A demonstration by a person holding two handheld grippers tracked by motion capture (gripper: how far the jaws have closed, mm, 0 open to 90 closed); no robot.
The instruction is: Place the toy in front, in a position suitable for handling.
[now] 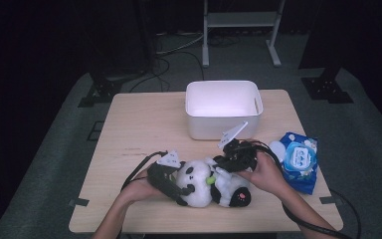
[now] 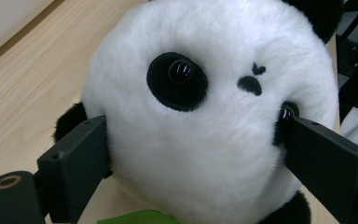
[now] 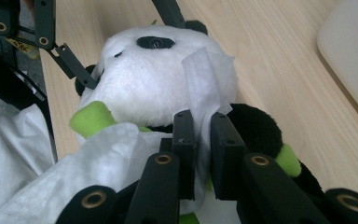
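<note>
Here, wipe [image 3: 204, 88] between right fingers [image 3: 185, 140]

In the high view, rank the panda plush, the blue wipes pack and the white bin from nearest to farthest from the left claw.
1. Panda plush: its head is clamped in the left claw.
2. White bin: beyond, at the table's far middle.
3. Blue wipes pack: near the right edge.

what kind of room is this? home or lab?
Most likely a lab or recording studio, not a home: a lone wooden table on grey carpet with dark surroundings, loose cables on the floor behind it, and black stand bases at the table's far corners.
</note>
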